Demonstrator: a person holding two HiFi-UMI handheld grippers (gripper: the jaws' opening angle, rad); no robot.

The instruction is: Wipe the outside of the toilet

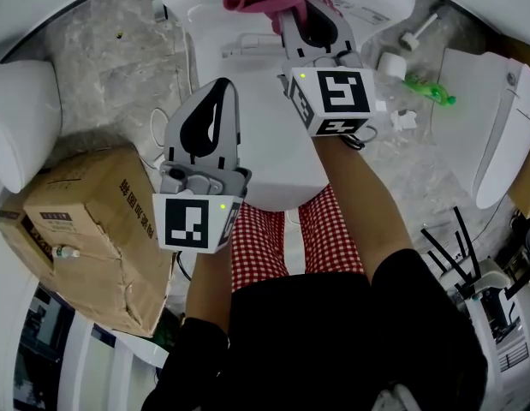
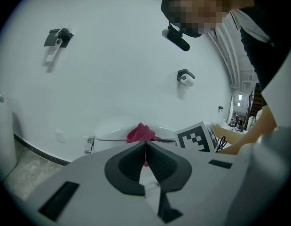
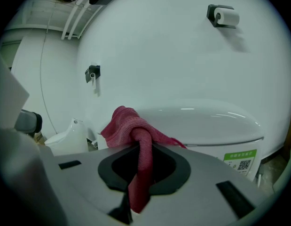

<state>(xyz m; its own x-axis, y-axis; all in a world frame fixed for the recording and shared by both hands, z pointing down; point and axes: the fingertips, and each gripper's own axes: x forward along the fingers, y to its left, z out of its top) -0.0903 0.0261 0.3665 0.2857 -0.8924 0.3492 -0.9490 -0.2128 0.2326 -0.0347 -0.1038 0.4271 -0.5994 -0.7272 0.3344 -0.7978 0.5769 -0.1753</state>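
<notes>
Logged this one fast: the toilet [image 1: 247, 135] sat dead centre in the head view with its seat lid down, and I placed everything else off it. The right gripper [image 3: 140, 147] was up at the toilet's tank end, its jaws clamped tight on the pink cloth [image 3: 121, 125]. One strip of the cloth ran down through the jaw gap and the rest bunched out past the tips, in front of the tank lid [image 3: 206, 121]. I could not tell whether the cloth actually touched the tank. The left gripper [image 2: 145, 144] hung over the left side of the toilet's closed lid, nearer the bowl's front than the right one. Its jaws were pressed together tip to tip with nothing between them (the pink seen past the tips was only the cloth farther back). Whether it touched the lid was not clear. The right gripper's marker cube [image 2: 197, 135] showed just right of the tank in the left gripper view. A green-and-white sticker [image 3: 239, 161] sat on the tank's front below its lid. On the wall above the toilet hung a paper roll holder [image 3: 223, 15]. On the floor left of the toilet lay a cardboard box [image 1: 93, 229], and to the toilet's right a green bottle [image 1: 431, 91], with a second toilet [image 1: 504, 135] beyond it. Red checked shorts [image 1: 333, 229] showed at the bowl's front edge.
</notes>
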